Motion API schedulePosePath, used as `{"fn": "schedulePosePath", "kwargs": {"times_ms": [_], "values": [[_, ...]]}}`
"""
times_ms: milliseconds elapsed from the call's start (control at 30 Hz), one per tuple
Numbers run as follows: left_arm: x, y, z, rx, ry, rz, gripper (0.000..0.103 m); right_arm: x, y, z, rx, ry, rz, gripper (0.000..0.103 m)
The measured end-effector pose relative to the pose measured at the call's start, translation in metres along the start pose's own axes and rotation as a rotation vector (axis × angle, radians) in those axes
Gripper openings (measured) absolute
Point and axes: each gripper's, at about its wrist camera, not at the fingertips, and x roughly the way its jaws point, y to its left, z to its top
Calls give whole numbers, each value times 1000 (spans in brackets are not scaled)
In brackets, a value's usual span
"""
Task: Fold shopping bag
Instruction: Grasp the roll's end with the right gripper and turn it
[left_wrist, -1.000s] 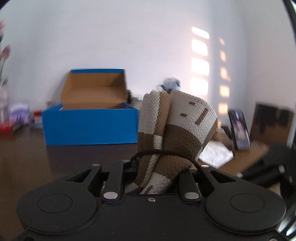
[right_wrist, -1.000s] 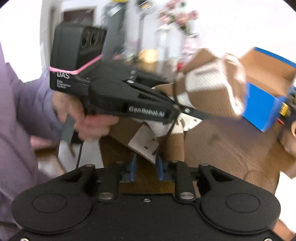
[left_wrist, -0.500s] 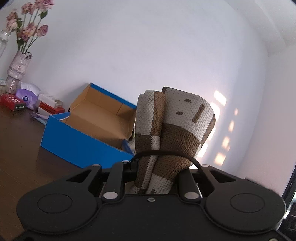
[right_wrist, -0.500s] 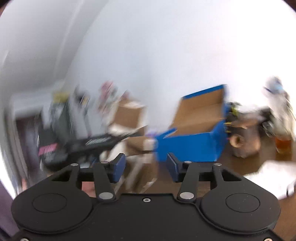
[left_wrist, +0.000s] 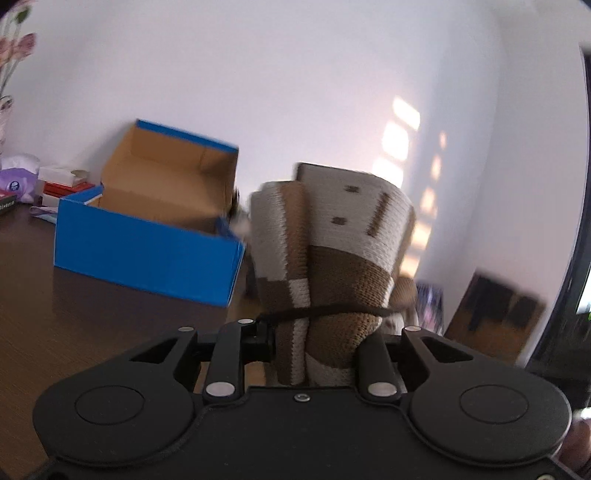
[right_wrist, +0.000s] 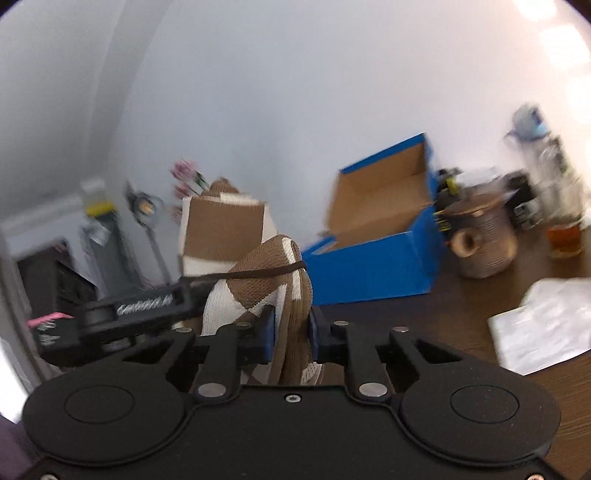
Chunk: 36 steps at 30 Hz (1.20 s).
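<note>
Holding the brown-and-cream checked knitted shopping bag (left_wrist: 332, 258) up off the dark wooden table (left_wrist: 92, 321), both tools have a share of it; the left gripper (left_wrist: 317, 343) is clamped on the lower end of the rolled bundle, its black fingers pressed against either flank of the knit, and the right gripper (right_wrist: 291, 328) has its blue-padded fingers (right_wrist: 267, 332) closed on a hanging fold of the same bag, seen edge-on in the right wrist view. A thin dark elastic cord (left_wrist: 332, 308) runs taut across the bundle just above the left fingertips; in the right view the same cord (right_wrist: 258, 273) stretches from the left tool over the fabric's hump.

Judged from this alone, the main hazard is the cord: stretched as it is, it could snap off the rounded knit and let the roll spring loose; a pull from the right gripper away from the left would cause that. The knit is soft and thick, so it may creep out of either grip under tension. Both views are smeared by motion, so a quick swing could also carry the bundle into the open blue cardboard box (left_wrist: 147, 236) standing near behind it. Whether the cord fully encircles the bundle I cannot tell.
</note>
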Motion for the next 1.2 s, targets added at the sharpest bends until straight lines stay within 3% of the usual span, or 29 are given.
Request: {"fn": "schedulePosePath", "kwargs": {"times_ms": [100, 267, 400, 500, 567, 733, 800, 867, 933, 1033, 1100, 1200], "values": [[7, -4, 0, 26, 67, 38, 26, 8, 12, -1, -69, 24, -93, 19], [16, -19, 1, 90, 137, 185, 27, 21, 23, -3, -76, 43, -203, 18], [21, -27, 2, 131, 179, 289, 28, 26, 26, -7, -63, 57, -220, 17], [15, -22, 6, 53, 208, 305, 28, 27, 30, -7, -82, 56, -225, 16], [7, -27, 2, 122, 157, 313, 27, 27, 32, -6, -78, 50, -215, 16], [0, -30, -5, 260, 107, 381, 20, 11, 9, 4, -14, 34, -40, 21], [-2, -33, -9, 321, 86, 404, 20, -4, -5, 10, 45, -4, 31, 38], [-2, -48, -16, 426, 39, 418, 20, -24, -21, 18, 149, -59, 125, 69], [-1, -68, -26, 575, -25, 439, 20, -27, -22, 21, 184, -70, 169, 80], [-1, -98, -45, 807, -124, 494, 20, -15, -11, 21, 202, -56, 236, 81], [0, -110, -56, 924, -173, 522, 20, -3, -9, 19, 265, -45, 262, 88], [1, -113, -61, 986, -184, 565, 20, 11, -14, 15, 363, -41, 312, 78]]}}
